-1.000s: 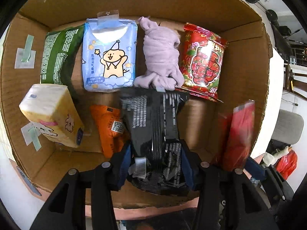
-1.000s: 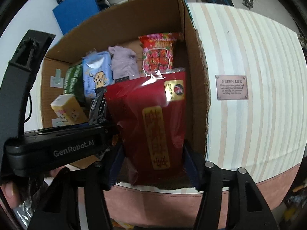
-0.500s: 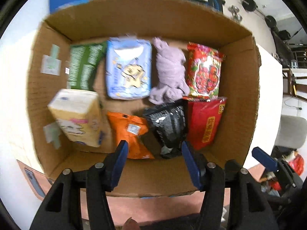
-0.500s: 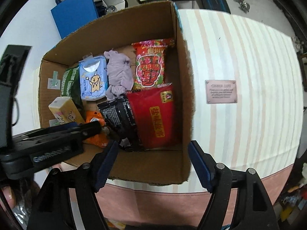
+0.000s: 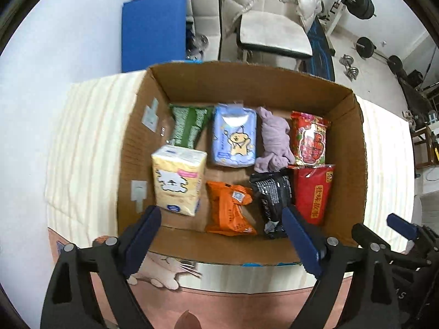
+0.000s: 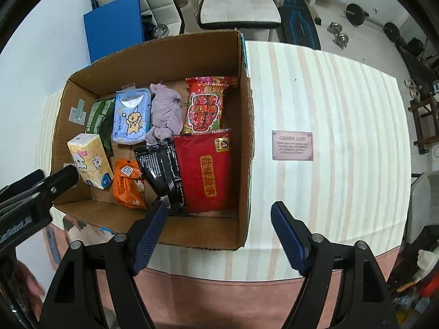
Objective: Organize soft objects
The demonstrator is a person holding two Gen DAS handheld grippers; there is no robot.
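Note:
An open cardboard box holds several soft packs: a black pouch, a dark red pouch, an orange pack, a yellow tissue pack, a blue tissue pack, a lilac cloth, a green pack and a red printed snack bag. My left gripper is open and empty, high above the box's near wall. My right gripper is open and empty above the box's near right corner.
The box stands on a table with a cream striped cloth bearing a small "GREEN LIFE" label. Beyond the table are a blue board, a white chair with a jacket and weights on the floor.
Both grippers let go of their pouches, black from the left and dark red from the right, which now lie in the box. Both grippers opened and drew up and back.

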